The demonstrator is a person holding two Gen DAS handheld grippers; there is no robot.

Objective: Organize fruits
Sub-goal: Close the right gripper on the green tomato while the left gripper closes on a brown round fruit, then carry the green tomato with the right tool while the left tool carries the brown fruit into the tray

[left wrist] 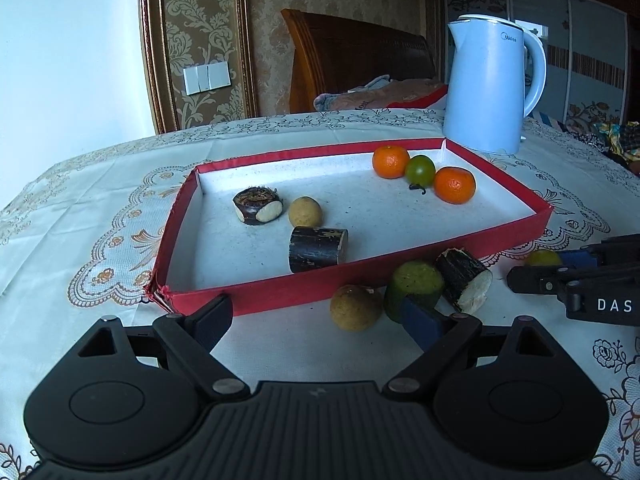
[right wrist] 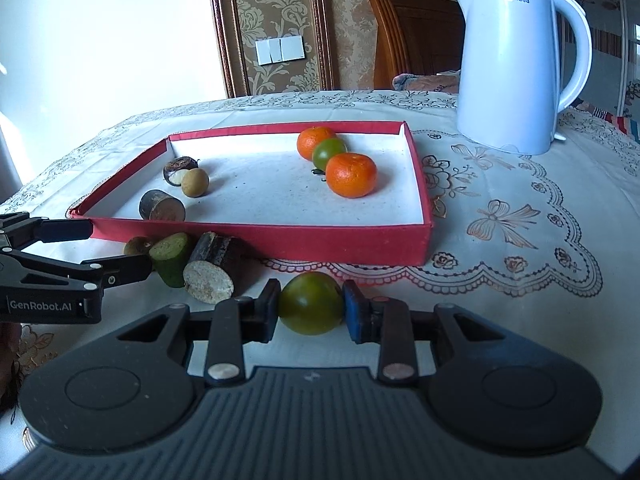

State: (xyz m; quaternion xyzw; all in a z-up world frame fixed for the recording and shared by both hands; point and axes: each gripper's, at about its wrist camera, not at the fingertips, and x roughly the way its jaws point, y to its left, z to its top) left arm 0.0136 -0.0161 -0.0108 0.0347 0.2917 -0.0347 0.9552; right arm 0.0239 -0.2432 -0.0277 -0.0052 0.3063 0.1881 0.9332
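Observation:
A red tray point(left wrist: 280, 292) point(right wrist: 340, 240) holds two oranges point(left wrist: 391, 161) point(right wrist: 351, 175), a green tomato point(left wrist: 420, 170) point(right wrist: 329, 151), a dark water chestnut point(left wrist: 258, 206), a tan longan point(left wrist: 305, 212) and a dark cane piece point(left wrist: 316, 249). In front of the tray lie a tan longan point(left wrist: 354, 307), a green cane piece point(left wrist: 416, 284) point(right wrist: 170, 254) and a dark cane piece point(left wrist: 466, 280) point(right wrist: 210, 270). My left gripper point(left wrist: 316, 320) point(right wrist: 116, 246) is open around them. My right gripper point(right wrist: 310, 310) is shut on a green tomato point(right wrist: 311, 303) in front of the tray.
A white electric kettle point(left wrist: 490, 84) point(right wrist: 516, 64) stands behind the tray's right end. A lace cloth point(right wrist: 520, 240) covers the table. A wooden headboard point(left wrist: 352, 60) and bedding lie beyond the table.

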